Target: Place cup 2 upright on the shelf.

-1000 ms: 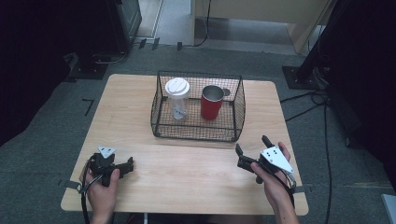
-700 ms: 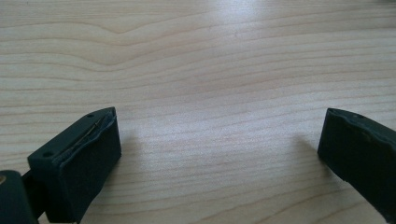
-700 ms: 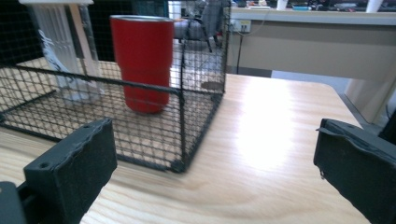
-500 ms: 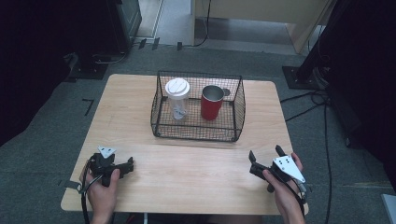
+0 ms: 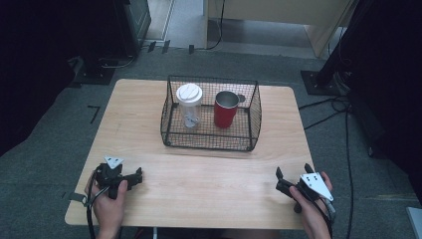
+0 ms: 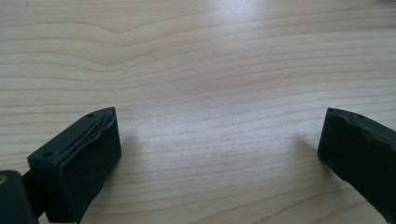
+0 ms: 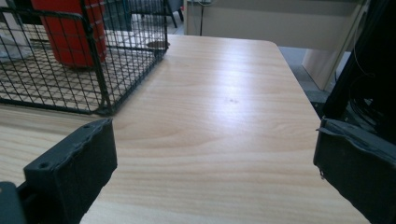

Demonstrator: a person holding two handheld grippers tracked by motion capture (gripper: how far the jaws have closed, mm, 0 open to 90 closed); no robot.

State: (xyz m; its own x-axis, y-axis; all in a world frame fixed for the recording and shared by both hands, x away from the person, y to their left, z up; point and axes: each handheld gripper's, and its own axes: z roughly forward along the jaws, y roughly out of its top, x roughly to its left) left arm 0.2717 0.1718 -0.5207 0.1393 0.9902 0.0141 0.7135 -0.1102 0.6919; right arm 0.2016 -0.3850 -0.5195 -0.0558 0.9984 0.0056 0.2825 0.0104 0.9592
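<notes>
Resting near the front left corner of the worktop (image 5: 149, 124), the left gripper (image 5: 135, 175) has its jaws spread wide with nothing between them, only bare pale wood with wavy grain showing in the left gripper view. A black wire basket (image 5: 209, 142) sits toward the far edge at the middle, rectangular, open-topped, with a fine square mesh. Inside it, on the left, stands a clear plastic cup (image 5: 189, 107) with a round white lid; just beside it on the right stands a red metal cup (image 5: 225, 109), cylindrical with a silvery rim. Both are upright. The broad front strip of the worktop between the hands is smooth wood. Near the front right corner, the right gripper (image 5: 291, 174) is also opened wide and holds nothing, well apart from the basket.
</notes>
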